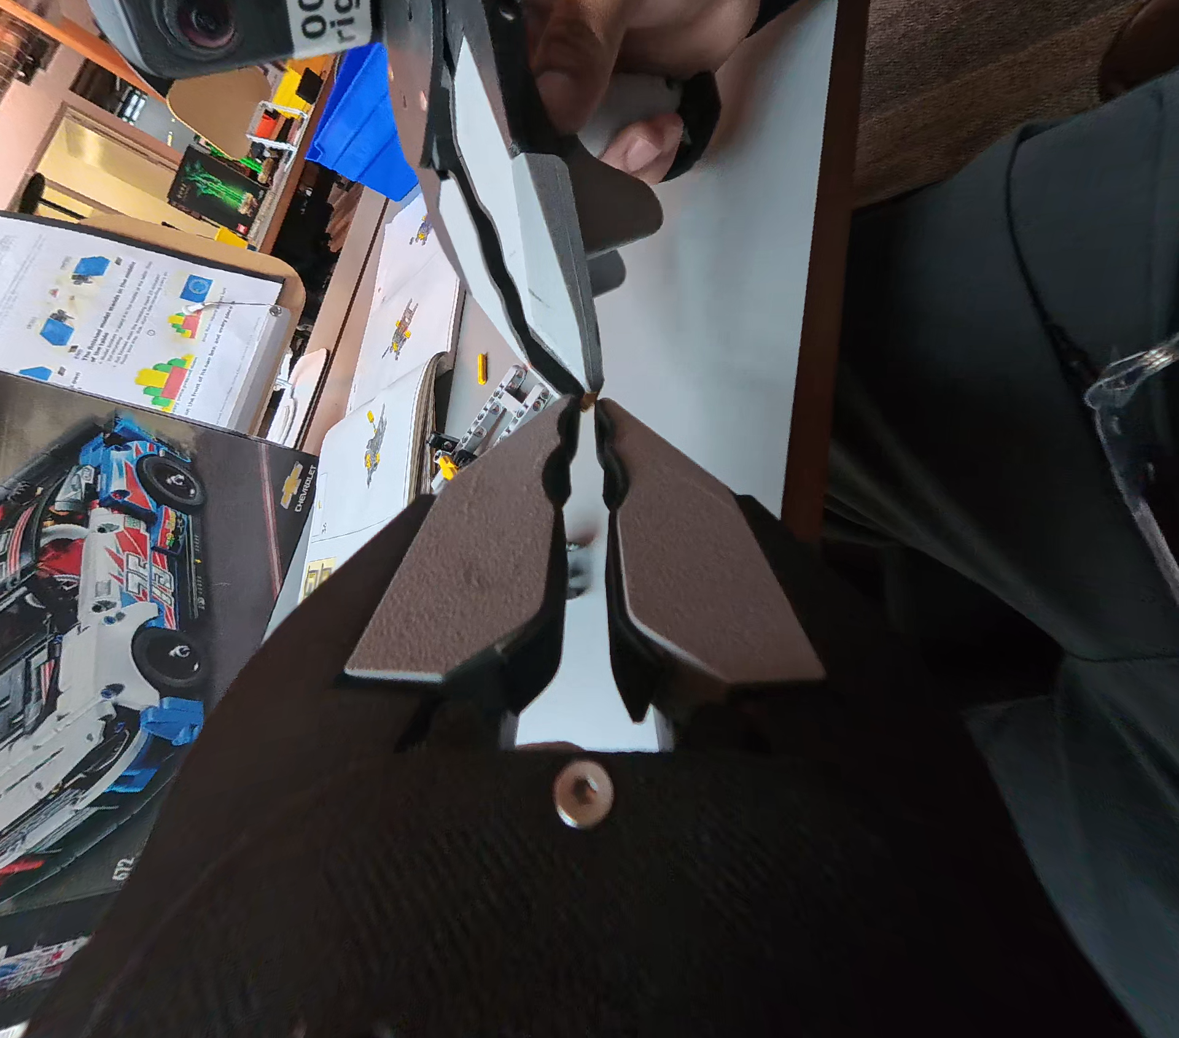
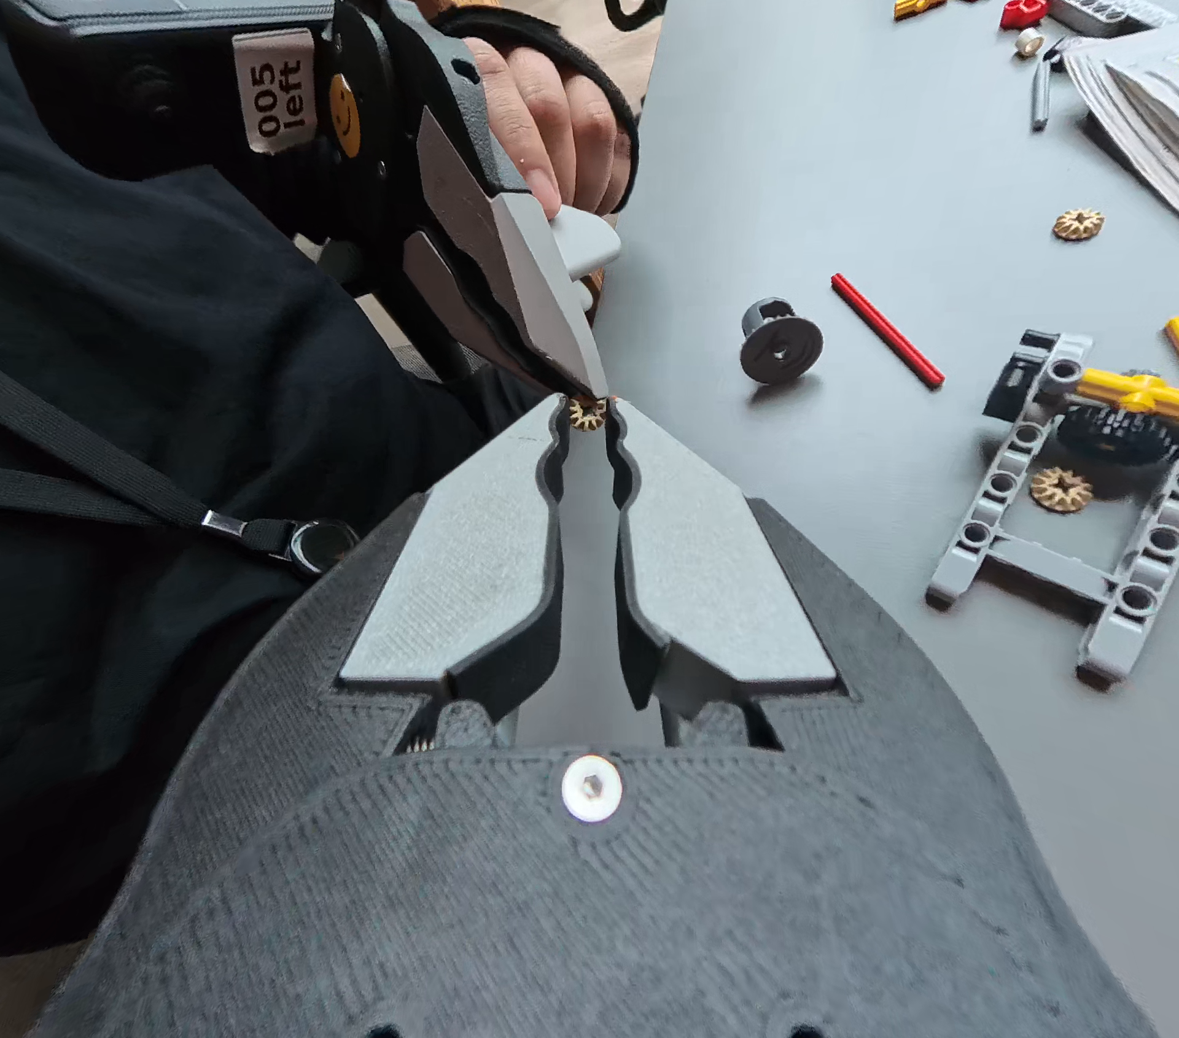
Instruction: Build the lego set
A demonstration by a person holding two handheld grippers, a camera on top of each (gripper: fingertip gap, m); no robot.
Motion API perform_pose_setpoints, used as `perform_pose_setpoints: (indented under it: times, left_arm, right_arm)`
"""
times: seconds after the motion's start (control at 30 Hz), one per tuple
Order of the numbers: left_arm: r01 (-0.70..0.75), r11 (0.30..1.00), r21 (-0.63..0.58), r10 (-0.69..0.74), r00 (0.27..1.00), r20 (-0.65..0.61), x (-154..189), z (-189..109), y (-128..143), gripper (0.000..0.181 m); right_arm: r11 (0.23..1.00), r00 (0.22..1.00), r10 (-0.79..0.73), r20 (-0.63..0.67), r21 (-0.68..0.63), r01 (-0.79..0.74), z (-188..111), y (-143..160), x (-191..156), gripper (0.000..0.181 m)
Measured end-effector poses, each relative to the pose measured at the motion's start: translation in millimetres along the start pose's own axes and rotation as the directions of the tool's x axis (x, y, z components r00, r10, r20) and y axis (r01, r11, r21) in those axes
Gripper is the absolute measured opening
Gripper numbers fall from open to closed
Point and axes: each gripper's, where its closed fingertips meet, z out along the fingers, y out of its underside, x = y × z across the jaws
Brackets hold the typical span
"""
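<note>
Off the table's [image 2: 797, 165] near edge, the right gripper [image 2: 587, 413] pinches a tan gear [image 2: 587, 414] at its fingertips. The left gripper [image 1: 588, 401] meets it tip to tip, jaws nearly pressed together (whether it grips the gear too, the views cannot tell). On the table lie a frame [image 2: 1046, 554], a red axle [image 2: 887, 330], a hub [image 2: 779, 341] and two more gears [image 2: 1061, 489].

My right gripper [image 2: 588, 413] pinches small tan gear [image 2: 587, 414] at fingertips, above table edge. Left gripper [image 2: 590, 390] meets it tip to tip, touching same gear. On grey table [image 2: 797, 146]: dark wheel hub [image 2: 779, 342], red axle [image 2: 887, 330], grey frame [image 2: 1046, 523], two more tan gears.
</note>
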Motion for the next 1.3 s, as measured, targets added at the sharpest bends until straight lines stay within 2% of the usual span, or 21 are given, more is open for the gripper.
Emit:
perform_pose_setpoints:
  times: [0.13, 0.23, 0.33, 0.43, 0.5, 0.7, 0.87, 0.93, 1.03, 1.3]
  left_arm:
    - [0.057, 0.998, -0.031, -0.058, 0.998, -0.019, 0.7, 4.8, 7.7, 0.001]
    - [0.146, 0.987, -0.066, -0.149, 0.988, -0.042, 0.9, 8.9, 17.5, 0.001]
    - [0.279, 0.954, -0.111, -0.288, 0.955, -0.077, 0.6, 12.3, 28.7, 0.001]
    - [0.401, 0.907, -0.126, -0.416, 0.9, -0.133, 2.7, 13.5, 31.2, 0.001]
    - [0.459, 0.88, -0.126, -0.474, 0.868, -0.15, 0.7, 13.0, 30.6, 0.001]
    - [0.552, 0.819, -0.155, -0.573, 0.793, -0.205, 3.8, 12.3, 32.2, 0.001]
    - [0.65, 0.732, -0.204, -0.68, 0.679, -0.278, 9.9, 12.8, 31.0, 0.001]
    - [0.673, 0.713, -0.197, -0.698, 0.656, -0.288, 7.8, 11.7, 30.2, 0.001]
    - [0.678, 0.711, -0.184, -0.699, 0.653, -0.293, 6.5, 10.6, 28.8, 0.001]
    - [0.646, 0.741, -0.184, -0.67, 0.69, -0.275, 10.2, 11.3, 28.8, 0.001]
  right_arm:
    - [0.999, 0.999, 0.05, -0.004, 0.016, -0.05, 0.0, 2.0, 8.3, 0.006]
    - [1.0, 0.998, 0.025, -0.061, 0.008, -0.024, -3.8, 6.6, 17.7, 0.004]
    - [0.998, 0.989, -0.066, -0.134, -0.014, 0.065, -8.0, 9.3, 22.2, 0.006]
    - [0.978, 0.942, -0.208, -0.262, -0.052, 0.202, -8.4, 7.6, 28.2, 0.0]
    - [0.963, 0.915, -0.268, -0.302, -0.093, 0.252, -5.2, 9.2, 29.7, 0.0]
    - [0.951, 0.897, -0.308, -0.316, -0.119, 0.284, 2.7, 9.8, 30.6, 0.002]
    - [0.958, 0.914, -0.285, -0.288, -0.114, 0.263, 4.9, 10.8, 29.2, 0.002]
    - [0.96, 0.921, -0.278, -0.274, -0.112, 0.256, 5.2, 11.5, 27.8, 0.003]
    - [0.961, 0.928, -0.272, -0.256, -0.127, 0.246, 7.0, 14.4, 26.4, 0.006]
    - [0.947, 0.91, -0.315, -0.269, -0.151, 0.283, 10.5, 16.1, 24.6, 0.0]
